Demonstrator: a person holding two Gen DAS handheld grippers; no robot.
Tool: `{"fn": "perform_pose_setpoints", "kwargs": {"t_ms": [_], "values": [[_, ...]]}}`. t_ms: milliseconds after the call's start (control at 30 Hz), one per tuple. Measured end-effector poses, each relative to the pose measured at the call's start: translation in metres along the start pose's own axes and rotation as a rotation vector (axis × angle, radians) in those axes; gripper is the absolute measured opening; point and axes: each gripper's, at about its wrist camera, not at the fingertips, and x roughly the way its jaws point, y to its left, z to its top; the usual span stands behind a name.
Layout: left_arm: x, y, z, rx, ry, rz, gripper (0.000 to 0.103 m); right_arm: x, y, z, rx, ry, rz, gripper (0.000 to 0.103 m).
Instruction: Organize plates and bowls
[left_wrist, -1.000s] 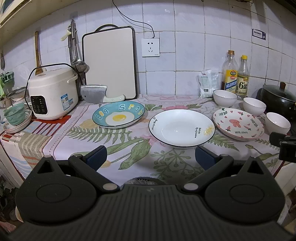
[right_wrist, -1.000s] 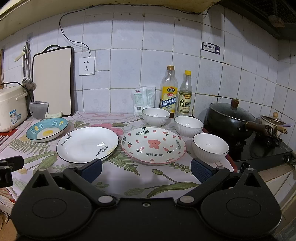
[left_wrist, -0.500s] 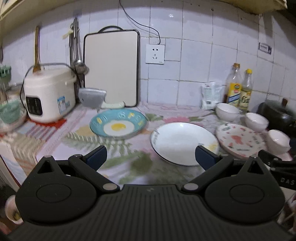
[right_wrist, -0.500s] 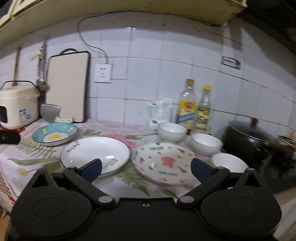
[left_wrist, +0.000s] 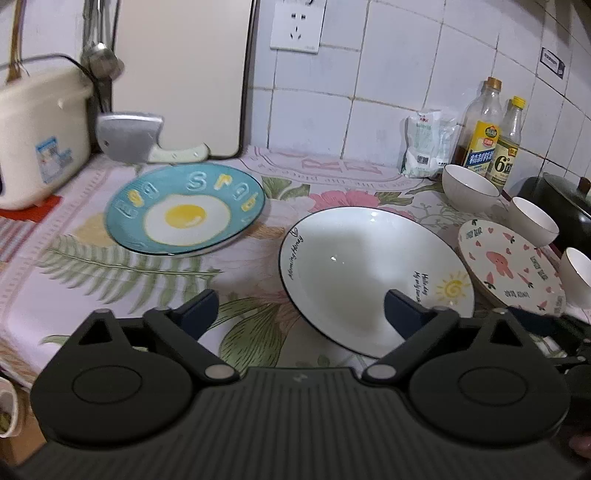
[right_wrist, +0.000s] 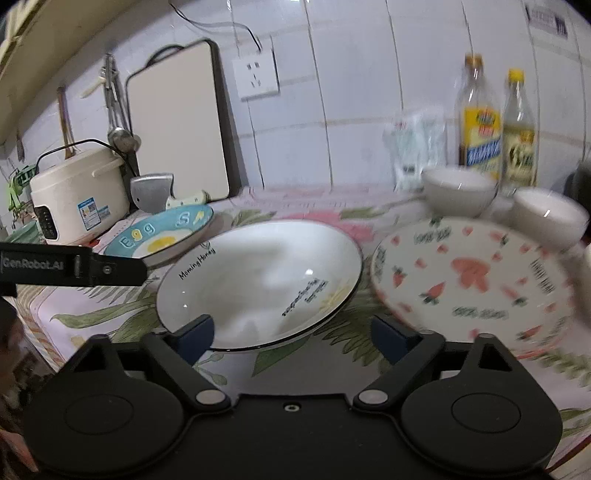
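Note:
Three plates lie in a row on the floral cloth: a blue egg plate (left_wrist: 184, 210) (right_wrist: 162, 236) at left, a white sun plate (left_wrist: 369, 273) (right_wrist: 258, 280) in the middle, a pink strawberry plate (left_wrist: 509, 266) (right_wrist: 472, 284) at right. Three white bowls (left_wrist: 469, 184) (left_wrist: 532, 218) (left_wrist: 578, 273) stand behind and beside the pink plate. My left gripper (left_wrist: 299, 314) is open and empty, over the white plate's near-left rim. My right gripper (right_wrist: 295, 332) is open and empty at the white plate's near rim.
A rice cooker (left_wrist: 40, 129), cleaver (left_wrist: 129, 136) and cutting board (left_wrist: 184, 74) stand at the back left. Two bottles (left_wrist: 484, 129) and a packet (left_wrist: 424, 144) stand by the wall. A black pot (left_wrist: 561, 199) is at far right. The left gripper's body (right_wrist: 70, 264) shows at left in the right wrist view.
Both grippers have moved forward and down toward the white plate. The right one swung left. Both stay open and empty.

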Motion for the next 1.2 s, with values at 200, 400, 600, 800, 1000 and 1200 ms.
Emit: {"fn": "perform_pose_setpoints", "kwargs": {"t_ms": [200, 400, 600, 800, 1000, 1200], "values": [[0.039, 0.009, -0.006, -0.036, 0.039, -0.044, 0.064, 0.03, -0.013, -0.002, 0.081, 0.053, 0.011, 0.073], [0.064, 0.006, -0.012, -0.019, 0.093, -0.054, 0.033, 0.042, -0.021, -0.003, 0.136, 0.04, 0.02, 0.055], [0.063, -0.003, -0.017, -0.009, 0.057, -0.035, 0.027, 0.049, -0.019, -0.003, 0.125, 0.019, -0.011, 0.04], [0.058, -0.01, -0.022, 0.024, 0.026, 0.0, 0.027, 0.048, -0.019, 0.0, 0.117, 0.016, -0.051, 0.036], [0.041, -0.014, -0.02, 0.061, 0.004, 0.01, 0.027, 0.041, -0.017, 0.003, 0.137, 0.027, -0.046, 0.036], [0.029, -0.016, 0.005, 0.044, -0.036, -0.003, 0.027, 0.031, -0.014, 0.032, 0.104, 0.004, -0.031, 0.036]]}}
